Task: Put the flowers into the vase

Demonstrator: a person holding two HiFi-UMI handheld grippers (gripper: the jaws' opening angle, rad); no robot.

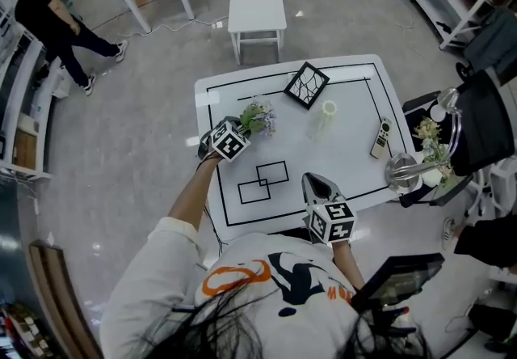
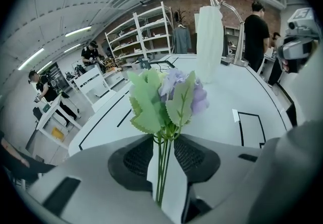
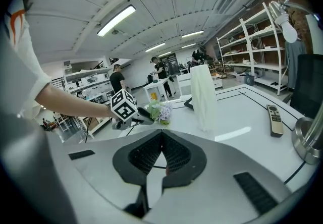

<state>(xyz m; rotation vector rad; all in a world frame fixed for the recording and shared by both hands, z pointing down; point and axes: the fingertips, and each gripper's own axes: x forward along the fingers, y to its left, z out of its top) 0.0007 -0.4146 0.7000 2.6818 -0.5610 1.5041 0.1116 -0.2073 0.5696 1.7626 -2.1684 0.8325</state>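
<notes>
A small bunch of artificial flowers (image 1: 258, 117) with green leaves and pale purple blooms lies at the left of the white table (image 1: 359, 179). My left gripper (image 1: 242, 127) is at its stem end. In the left gripper view the thin green stems run between the pads, and the left gripper (image 2: 164, 140) is shut on them below the flowers (image 2: 169, 97). The white ribbed vase (image 1: 329, 109) stands upright further right, also seen beyond the blooms as vase (image 2: 209, 41). My right gripper (image 1: 317, 182) hovers near the table's front edge, shut and empty (image 3: 162, 140).
A black wire-pattern box (image 1: 307, 84) stands at the table's far side and a remote (image 1: 381, 137) lies near its right edge. A metal lamp base (image 1: 404, 167) and more flowers (image 1: 428, 135) are off the right side. A white chair (image 1: 256, 14) stands behind the table.
</notes>
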